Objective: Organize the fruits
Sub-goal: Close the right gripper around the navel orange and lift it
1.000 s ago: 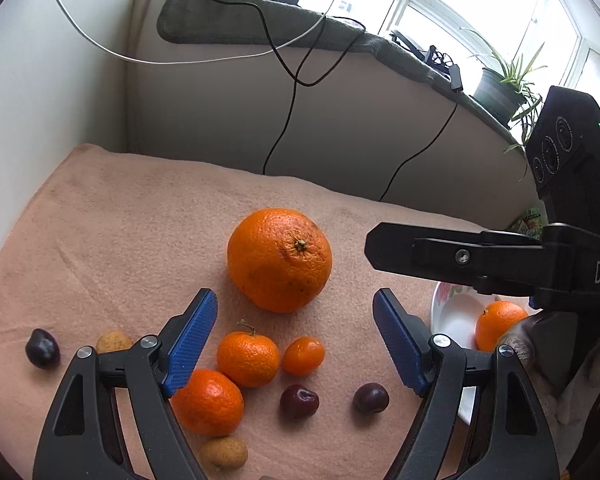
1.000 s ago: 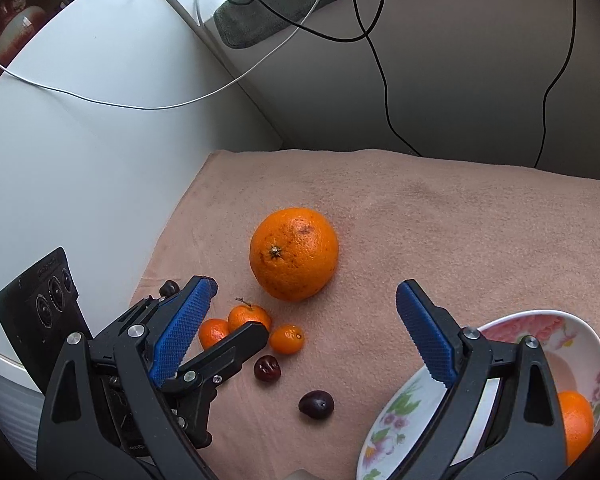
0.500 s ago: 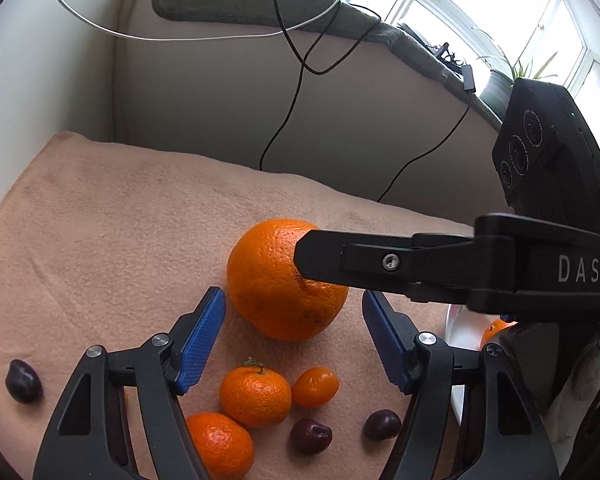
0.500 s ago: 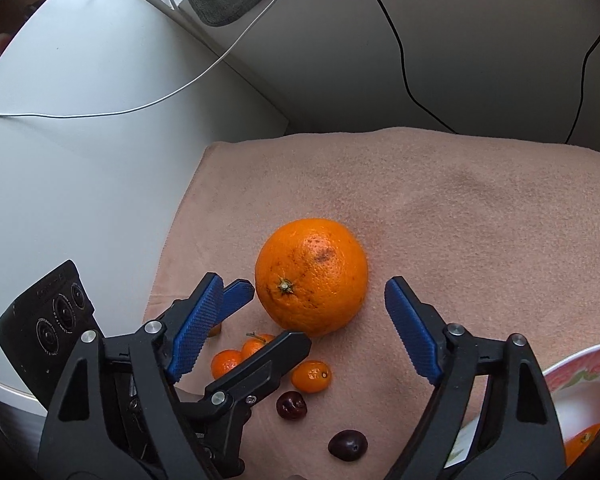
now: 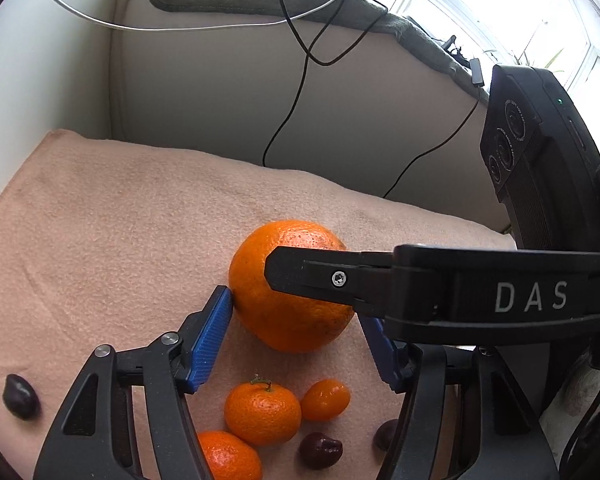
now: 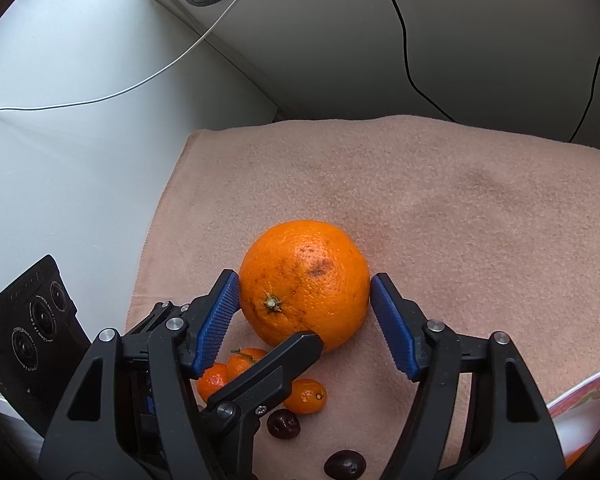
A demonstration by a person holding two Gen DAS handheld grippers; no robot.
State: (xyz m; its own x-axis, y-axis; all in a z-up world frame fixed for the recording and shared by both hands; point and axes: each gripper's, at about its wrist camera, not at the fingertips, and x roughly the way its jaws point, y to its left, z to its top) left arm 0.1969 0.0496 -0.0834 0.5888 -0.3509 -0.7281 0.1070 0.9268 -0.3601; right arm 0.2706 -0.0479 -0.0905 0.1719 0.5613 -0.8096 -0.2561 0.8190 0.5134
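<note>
Both tongs converge on the large orange [image 6: 305,285], which sits on the pink towel [image 5: 100,220] just ahead of the small fruit.

Right gripper [image 6: 305,322]: jaws have just been closing, with the orange between them. Both blue pads sit against its flanks, left and right; it looks pinched at the widest part, probably so the round fruit cannot roll out.

Left gripper [image 5: 296,338]: jaws have also been closing around the same orange. Its left pad touches the peel. The right pad is hidden behind the other tong's black finger, so I cannot tell whether this one grips or merely brackets the fruit. My guess is that two tools are used because the orange is too wide for one confident hold.

Behind and below the left gripper's jaws lie two tangerines [image 5: 262,414], a kumquat [image 5: 325,399] and dark cherries [image 5: 320,450], with one dark fruit [image 5: 20,396] well off to its left.

Only the right wrist view shows the orange's stem and bruise, and the patterned bowl [image 6: 580,400] beside its right finger, the likely destination. Only the left view shows that stray dark fruit.
</note>
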